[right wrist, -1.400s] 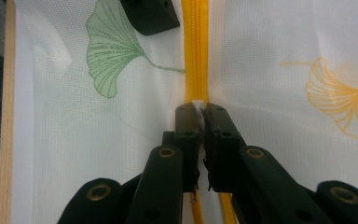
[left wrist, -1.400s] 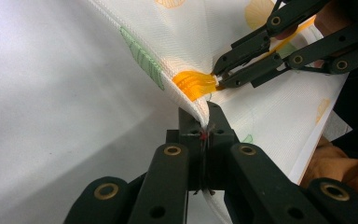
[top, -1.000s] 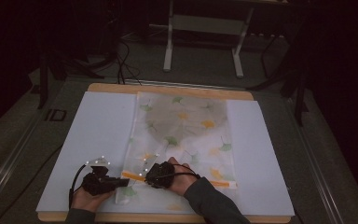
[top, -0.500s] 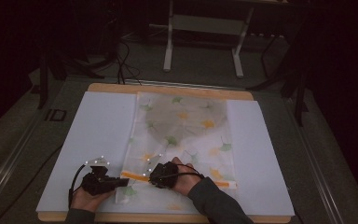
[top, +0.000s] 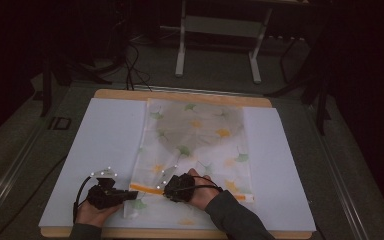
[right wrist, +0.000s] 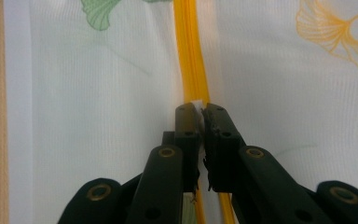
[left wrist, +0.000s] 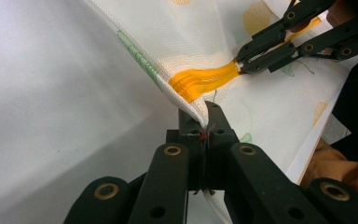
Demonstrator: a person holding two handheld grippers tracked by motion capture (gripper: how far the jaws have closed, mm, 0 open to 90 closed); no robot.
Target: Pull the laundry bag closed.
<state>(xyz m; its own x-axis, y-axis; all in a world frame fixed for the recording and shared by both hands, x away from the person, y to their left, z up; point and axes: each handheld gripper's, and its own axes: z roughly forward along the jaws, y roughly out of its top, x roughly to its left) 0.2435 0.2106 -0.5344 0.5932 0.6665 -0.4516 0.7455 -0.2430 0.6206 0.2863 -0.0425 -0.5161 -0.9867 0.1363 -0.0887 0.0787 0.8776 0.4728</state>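
Centrally on the white sheet (top: pixel 105 145) that covers the wooden table (top: pixel 180 95) lies one laundry bag (top: pixel 200 145) of white mesh, printed with green and yellow ginkgo leaves, long side running from the far edge to the near edge. Its far end lies flat close to the far edge of the sheet; its near end reaches almost to the near edge. An orange zipper (top: pixel 145 188) crosses the bag near that near end, parallel to the near edge. Left gripper (top: pixel 130 195): held in the person's left hand (top: pixel 92 215) at the bag's near left corner, jaws closed tight on the mesh edge just beside the zipper's end; in the left gripper view (left wrist: pixel 204 122) the fabric is lifted off the sheet and drawn into a fold between the black jaws. Right gripper (top: pixel 167 189): held in the person's right hand (top: pixel 202 192), sleeve dark, resting on the bag to the right of the left gripper, the two near each other; in the right gripper view (right wrist: pixel 196 108) the jaws are pinched together on a small white piece at the orange zipper line, whether pull tab or cloth I cannot tell. Beyond the table: dark floor, cables, and a white metal stand (top: pixel 217 30).
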